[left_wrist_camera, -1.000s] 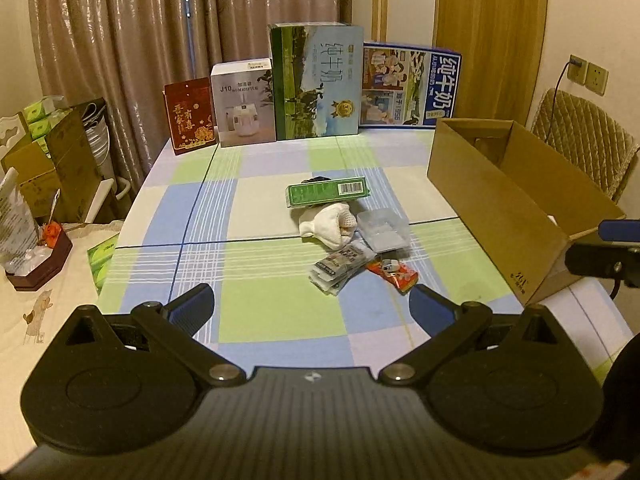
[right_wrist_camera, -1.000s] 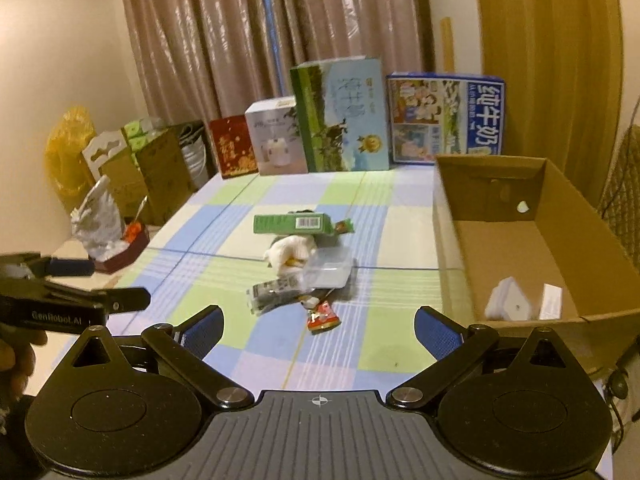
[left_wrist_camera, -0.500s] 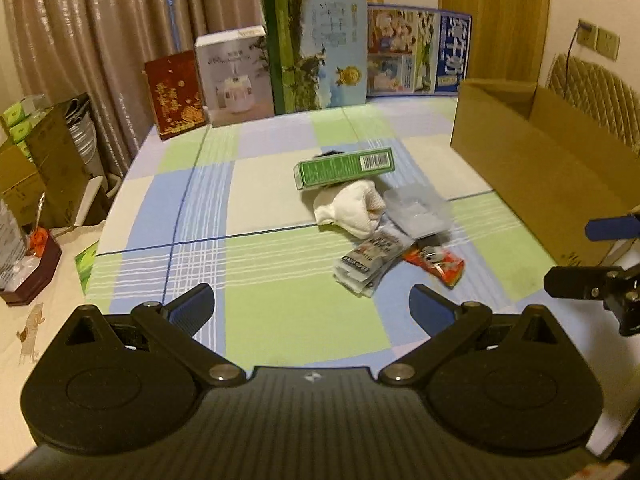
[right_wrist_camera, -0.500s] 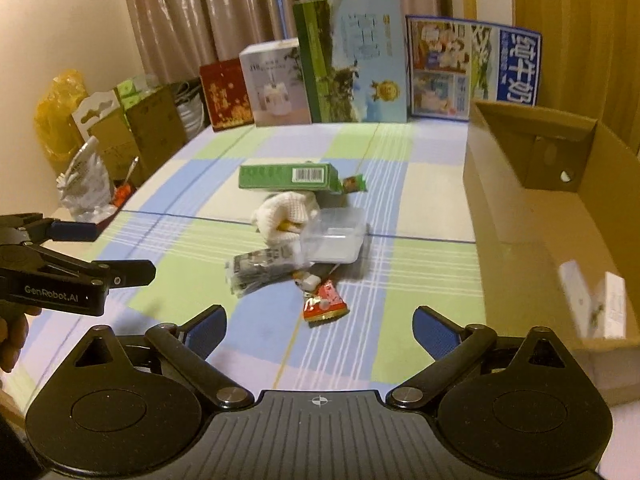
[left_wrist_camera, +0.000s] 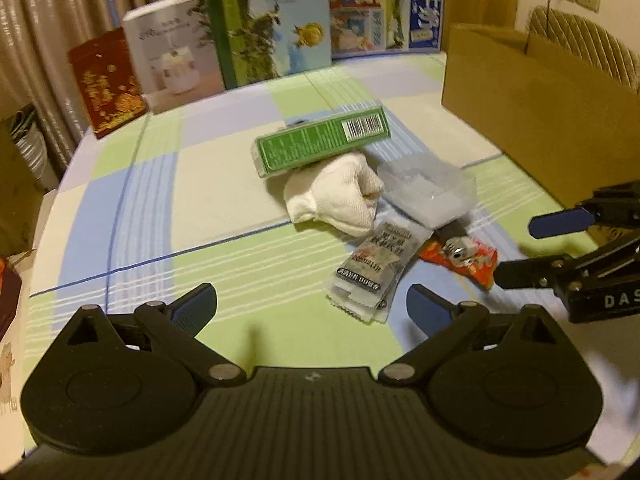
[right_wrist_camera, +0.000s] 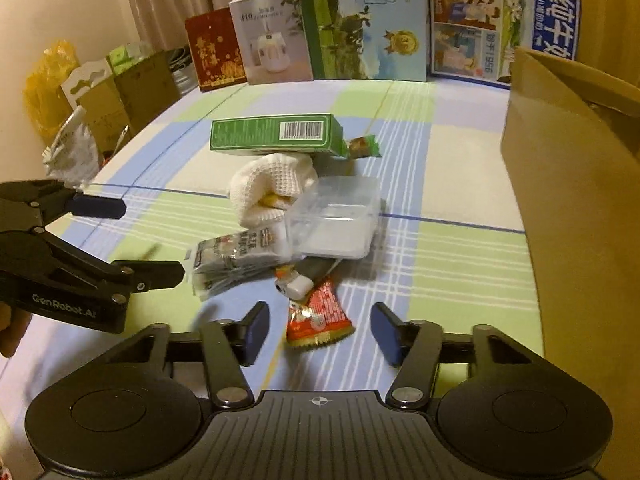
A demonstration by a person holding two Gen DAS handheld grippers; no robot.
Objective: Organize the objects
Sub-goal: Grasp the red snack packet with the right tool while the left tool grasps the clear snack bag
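A pile lies mid-table: a green box [left_wrist_camera: 324,142] on a white cloth pouch [left_wrist_camera: 336,196], a clear plastic container [left_wrist_camera: 426,192], silver sachets [left_wrist_camera: 374,272], a small white item [right_wrist_camera: 298,285] and a red snack packet [right_wrist_camera: 318,316]. A brown cardboard box [left_wrist_camera: 532,120] stands at the right. My left gripper [left_wrist_camera: 312,308] is open, just short of the sachets. My right gripper [right_wrist_camera: 320,330] is open with its fingers on either side of the red packet. Each gripper shows in the other's view, the left one [right_wrist_camera: 154,240] and the right one [left_wrist_camera: 516,250].
Printed cartons [right_wrist_camera: 364,20] and a red box [right_wrist_camera: 214,54] stand along the table's far edge before curtains. Boxes and bags [right_wrist_camera: 100,92] sit off the left side. A padded chair [left_wrist_camera: 584,44] is behind the cardboard box.
Both grippers have moved forward and down toward the pile. The right gripper's fingers have narrowed and now flank the red packet.
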